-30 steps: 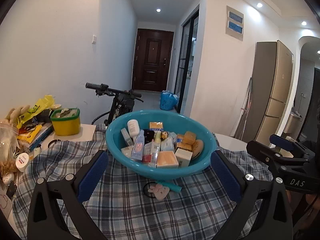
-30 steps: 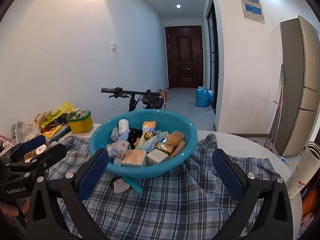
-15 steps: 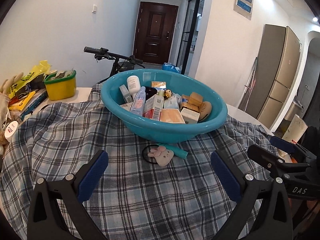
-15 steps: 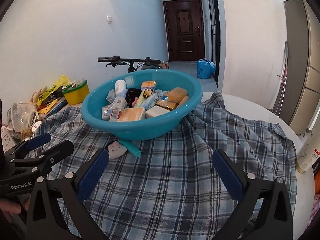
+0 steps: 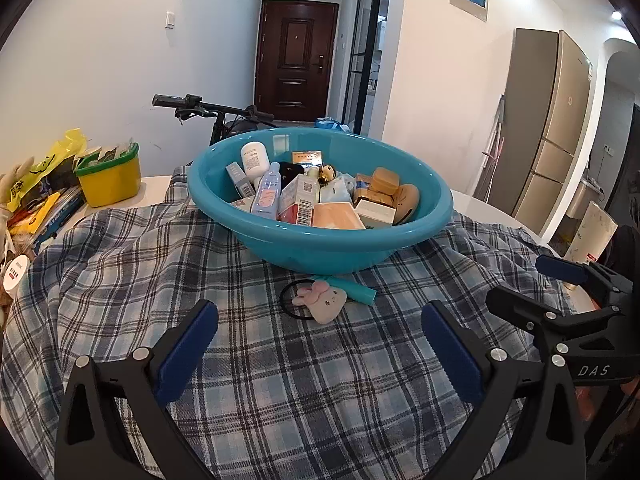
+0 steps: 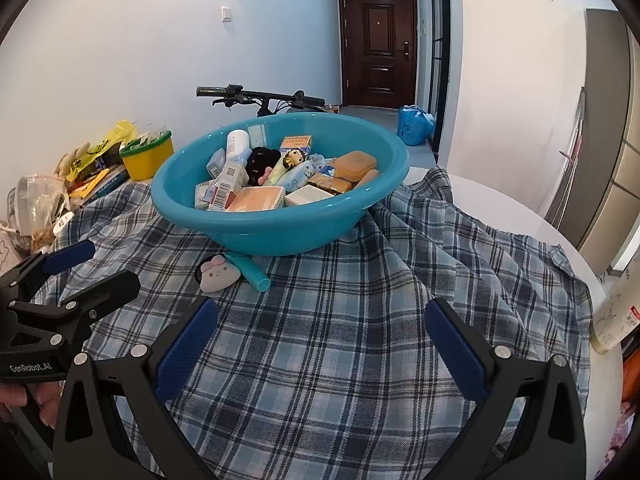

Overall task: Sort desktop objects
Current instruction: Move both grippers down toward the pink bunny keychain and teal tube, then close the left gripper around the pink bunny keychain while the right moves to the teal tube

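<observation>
Both views have tipped down and pulled back over the last second, so more plaid cloth [image 5: 248, 360] shows and the teal basin [image 5: 320, 240] sits farther off. Left gripper [image 5: 320, 344] and right gripper [image 6: 320, 336] hover over the cloth, jaws spread wide, empty. The basin is full of bottles and boxes; a bunny hair tie [image 5: 320, 300] and a teal tube [image 5: 356, 289] lie at its near foot, likely next to be picked

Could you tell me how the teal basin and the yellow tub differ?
The teal basin is wide, round and sits on the plaid cloth; the yellow tub is smaller, boxier, green-rimmed and stands on bare white table beside it. Both are filled with items.
</observation>
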A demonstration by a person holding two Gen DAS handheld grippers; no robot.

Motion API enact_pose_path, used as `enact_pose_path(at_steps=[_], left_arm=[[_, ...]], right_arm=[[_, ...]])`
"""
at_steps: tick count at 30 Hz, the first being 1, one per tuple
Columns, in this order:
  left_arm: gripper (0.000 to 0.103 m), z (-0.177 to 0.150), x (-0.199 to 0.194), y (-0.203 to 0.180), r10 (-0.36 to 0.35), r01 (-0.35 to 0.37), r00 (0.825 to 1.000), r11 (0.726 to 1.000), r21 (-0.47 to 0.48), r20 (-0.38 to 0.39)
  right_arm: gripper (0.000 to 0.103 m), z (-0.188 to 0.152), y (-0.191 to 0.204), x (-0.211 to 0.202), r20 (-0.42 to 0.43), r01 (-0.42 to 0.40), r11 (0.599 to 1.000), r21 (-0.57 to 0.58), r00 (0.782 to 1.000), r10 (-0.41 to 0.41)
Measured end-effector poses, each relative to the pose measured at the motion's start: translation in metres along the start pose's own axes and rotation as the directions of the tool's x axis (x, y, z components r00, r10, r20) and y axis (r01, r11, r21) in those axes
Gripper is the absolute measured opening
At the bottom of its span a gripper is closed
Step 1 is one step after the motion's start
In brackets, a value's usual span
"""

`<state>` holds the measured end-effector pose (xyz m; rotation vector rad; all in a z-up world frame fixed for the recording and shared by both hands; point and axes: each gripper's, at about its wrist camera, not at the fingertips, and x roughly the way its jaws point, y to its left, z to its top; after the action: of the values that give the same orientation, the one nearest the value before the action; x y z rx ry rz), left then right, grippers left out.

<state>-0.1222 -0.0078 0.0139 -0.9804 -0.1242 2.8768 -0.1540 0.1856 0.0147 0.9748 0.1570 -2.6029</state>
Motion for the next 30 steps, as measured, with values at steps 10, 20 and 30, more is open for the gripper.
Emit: enact_pose_path(at_steps=[10,20,30], left_arm=[[0.055,0.006,0.036,-0.001,-0.039,0.055,0.988,0.992,0.112,-0.146],[0.023,0.006,0.073,0.009,-0.103,0.150,0.954,0.977,0.151,-0.282],[0.023,0.008,0.102,0.007,-0.125,0.191,0.931,0.968,0.165,-0.343]], right_arm=[[0.097,0.009,0.008,0.020,-0.047,-0.078,0.984,-0.162,0.996,0.071],[0.031,0.007,0.012,0.070,-0.211,-0.261,0.942,-0.209,0.953,0.217],[0.013,0.011,0.036,0.099,-0.273,-0.340,0.895,-0.289,0.925,0.263]])
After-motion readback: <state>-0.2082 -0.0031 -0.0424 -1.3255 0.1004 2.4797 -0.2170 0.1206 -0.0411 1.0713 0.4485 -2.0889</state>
